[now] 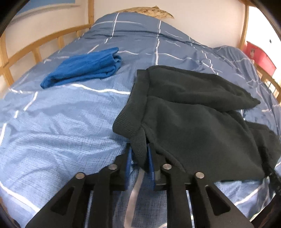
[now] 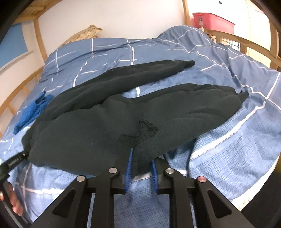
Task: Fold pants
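Dark green-black fleece pants [image 1: 193,112] lie on the blue checked duvet [image 1: 61,122]. In the right wrist view both legs [image 2: 123,98] stretch away to the right, one beside the other. My left gripper [image 1: 140,154] is shut on the ribbed waistband corner [image 1: 138,145] at the pants' left end. My right gripper [image 2: 141,163] is shut on the near edge of the pants around the crotch [image 2: 140,133]. The left gripper's body also shows at the left edge of the right wrist view [image 2: 14,163].
A folded blue garment [image 1: 84,66] lies on the duvet at the far left. Wooden bed rails [image 1: 35,45] run along the left and the right [image 2: 245,42]. A red bin [image 2: 210,21] stands beyond the bed. A patterned pillow [image 1: 149,11] leans at the head.
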`<act>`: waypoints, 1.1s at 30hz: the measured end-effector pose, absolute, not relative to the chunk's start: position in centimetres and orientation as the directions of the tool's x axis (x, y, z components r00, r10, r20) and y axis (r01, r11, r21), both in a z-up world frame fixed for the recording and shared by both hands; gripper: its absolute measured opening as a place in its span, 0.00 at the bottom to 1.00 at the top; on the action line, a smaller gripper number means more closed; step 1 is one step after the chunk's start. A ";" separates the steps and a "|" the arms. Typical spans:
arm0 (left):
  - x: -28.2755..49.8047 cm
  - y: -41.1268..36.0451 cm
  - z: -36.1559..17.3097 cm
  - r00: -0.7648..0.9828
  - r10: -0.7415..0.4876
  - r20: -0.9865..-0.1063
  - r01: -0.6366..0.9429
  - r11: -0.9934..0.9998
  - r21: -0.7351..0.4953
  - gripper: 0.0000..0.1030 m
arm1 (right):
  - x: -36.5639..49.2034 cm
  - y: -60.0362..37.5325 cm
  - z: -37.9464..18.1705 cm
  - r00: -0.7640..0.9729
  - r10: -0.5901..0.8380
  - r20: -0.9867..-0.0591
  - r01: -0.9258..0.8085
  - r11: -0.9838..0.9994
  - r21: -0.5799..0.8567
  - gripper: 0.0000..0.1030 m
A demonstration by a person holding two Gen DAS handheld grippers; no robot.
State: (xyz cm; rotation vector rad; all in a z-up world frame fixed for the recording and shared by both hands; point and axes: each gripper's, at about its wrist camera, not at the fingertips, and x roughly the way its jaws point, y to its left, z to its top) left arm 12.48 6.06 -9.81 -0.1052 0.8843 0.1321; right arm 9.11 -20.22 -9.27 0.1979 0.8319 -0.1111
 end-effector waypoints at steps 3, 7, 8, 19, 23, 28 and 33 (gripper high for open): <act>11.0 5.3 -8.3 0.666 0.110 -0.738 -0.150 0.989 0.011 0.55 | 8.3 -20.7 -8.5 0.694 -0.024 -0.719 0.179 0.974 0.140 0.42; 8.9 3.3 -5.7 0.726 0.076 -0.683 -0.078 0.997 0.028 0.60 | 6.4 -21.3 -6.6 0.755 -0.053 -0.654 0.159 0.982 0.103 0.47; 8.7 2.8 -5.2 0.734 0.056 -0.677 -0.060 0.998 0.018 0.61 | 5.8 -21.8 -5.9 0.772 -0.070 -0.632 0.157 0.984 0.084 0.47; 9.8 -8.2 -4.3 0.745 -0.168 -0.646 0.191 0.981 -0.034 0.64 | 5.6 -32.4 -3.5 0.820 -0.244 -0.518 0.325 0.943 0.071 0.47; 11.1 -12.0 -4.8 0.749 -0.183 -0.637 0.227 0.974 -0.013 0.65 | 6.8 -35.7 -4.7 0.798 -0.236 -0.554 0.367 0.920 0.138 0.47; 12.7 -14.6 -5.9 0.727 -0.185 -0.661 0.249 0.968 0.003 0.65 | 8.9 -37.7 -6.5 0.777 -0.200 -0.597 0.380 0.905 0.193 0.47; 14.1 -16.1 -6.9 0.696 -0.200 -0.690 0.250 0.968 -0.029 0.65 | 10.5 -38.5 -8.3 0.758 -0.158 -0.632 0.374 0.900 0.223 0.46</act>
